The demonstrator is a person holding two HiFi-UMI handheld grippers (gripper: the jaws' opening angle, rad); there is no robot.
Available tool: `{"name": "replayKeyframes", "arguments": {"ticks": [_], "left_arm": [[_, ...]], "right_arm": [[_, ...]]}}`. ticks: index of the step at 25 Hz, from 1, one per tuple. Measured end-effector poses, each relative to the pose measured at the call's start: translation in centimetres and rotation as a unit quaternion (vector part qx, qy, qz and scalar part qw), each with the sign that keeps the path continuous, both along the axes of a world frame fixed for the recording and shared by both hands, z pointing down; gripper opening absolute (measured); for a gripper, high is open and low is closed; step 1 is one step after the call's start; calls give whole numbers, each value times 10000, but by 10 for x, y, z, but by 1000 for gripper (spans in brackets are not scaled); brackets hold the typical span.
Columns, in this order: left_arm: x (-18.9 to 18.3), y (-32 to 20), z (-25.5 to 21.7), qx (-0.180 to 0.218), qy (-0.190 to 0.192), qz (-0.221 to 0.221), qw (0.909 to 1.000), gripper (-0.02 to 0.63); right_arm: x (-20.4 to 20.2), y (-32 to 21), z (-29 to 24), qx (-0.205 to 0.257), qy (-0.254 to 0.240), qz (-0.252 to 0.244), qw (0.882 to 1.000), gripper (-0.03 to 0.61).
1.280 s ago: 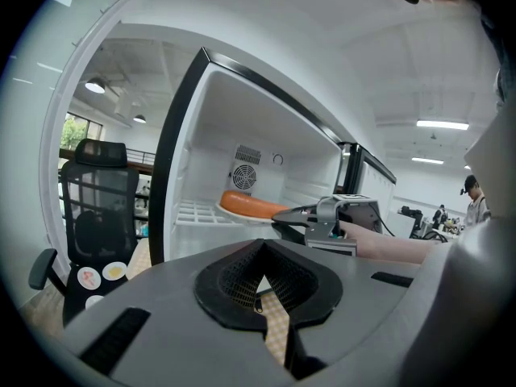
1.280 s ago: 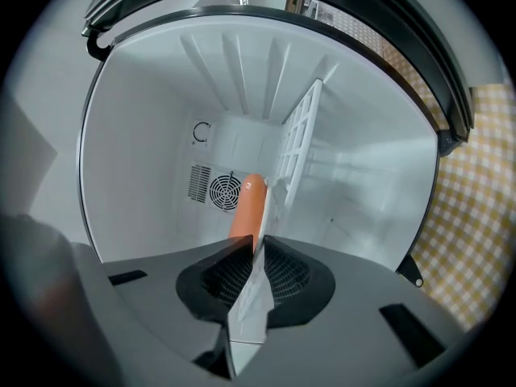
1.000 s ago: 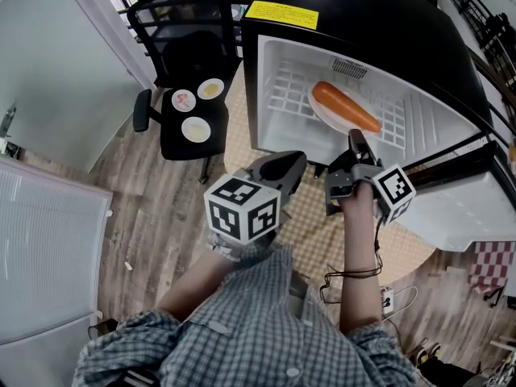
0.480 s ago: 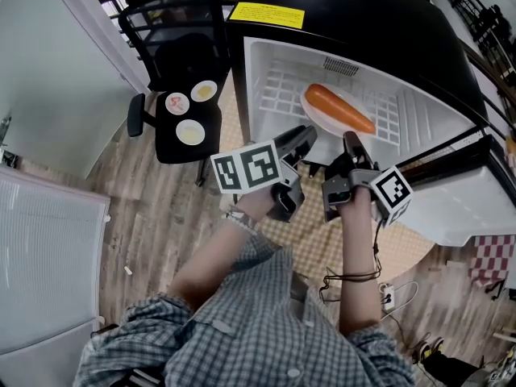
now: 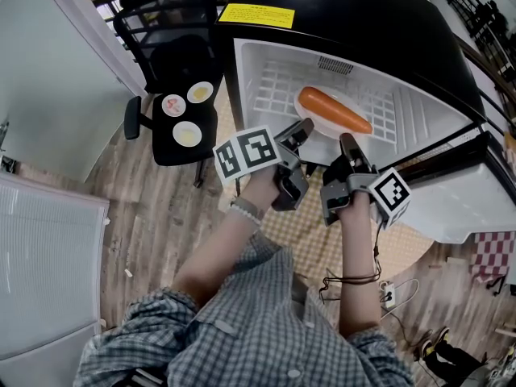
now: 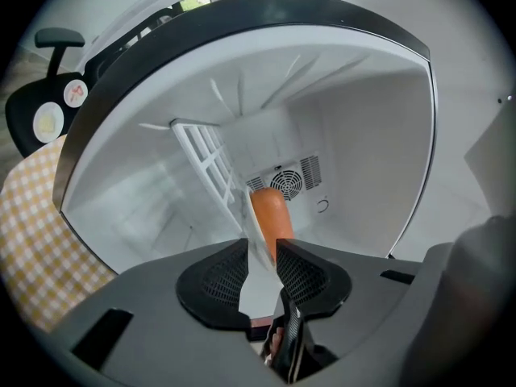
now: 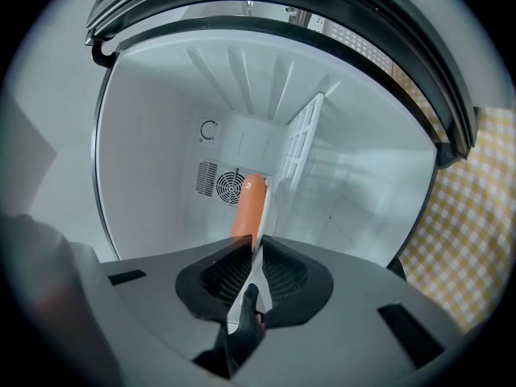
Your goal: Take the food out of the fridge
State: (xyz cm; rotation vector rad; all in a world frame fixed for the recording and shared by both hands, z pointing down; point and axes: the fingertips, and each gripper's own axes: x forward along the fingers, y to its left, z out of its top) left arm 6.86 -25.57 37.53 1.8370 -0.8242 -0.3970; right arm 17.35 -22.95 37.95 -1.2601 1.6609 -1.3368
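one sausage [image 5: 334,110], one plate [image 5: 321,127], three small dishes [image 5: 187,134], one chair [image 5: 173,63]

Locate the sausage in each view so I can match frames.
Head view: sausage upper centre-right, on the plate inside the fridge.
Left gripper view: sausage at centre, just above the jaws.
Right gripper view: sausage at centre, just above the jaws.
Shared landmark: the vent on the fridge's back wall.

Brightness: I see even, bright room light; the white inside of the fridge [image 5: 251,95] is the brightest area.
Shadows: soft and diffuse.
Distortion: both gripper views are fisheye circles with dark corners.
Focus: my head view is sharp; the nearest foreground in the gripper views is soft.
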Motion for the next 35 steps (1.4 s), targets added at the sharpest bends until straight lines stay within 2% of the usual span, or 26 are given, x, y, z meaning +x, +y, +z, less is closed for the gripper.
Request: {"name": "replayKeyframes", "arguments": {"ticks": [12, 20, 22, 24, 35], "left_arm": [[2, -10, 7, -432, 761, -189, 9960, 103], [4, -10, 7, -535, 944, -187, 9939, 107], [4, -10, 5, -577, 1120, -193, 9918, 89], [6, -10, 2, -586, 1231, -221, 9904, 32], [8, -10, 3, -684, 1398, -247, 9875, 25]], "right_arm": [[-3, 4, 1, 24, 222, -184, 9996, 31], [-2, 4, 1, 8, 389, -174, 9991, 31], [-3, 5, 1, 15, 499, -123, 9987, 31], [-3, 4, 0, 77, 522, -91, 9986, 31], [3, 2, 2, 69, 394, 163, 9991, 31]]}}
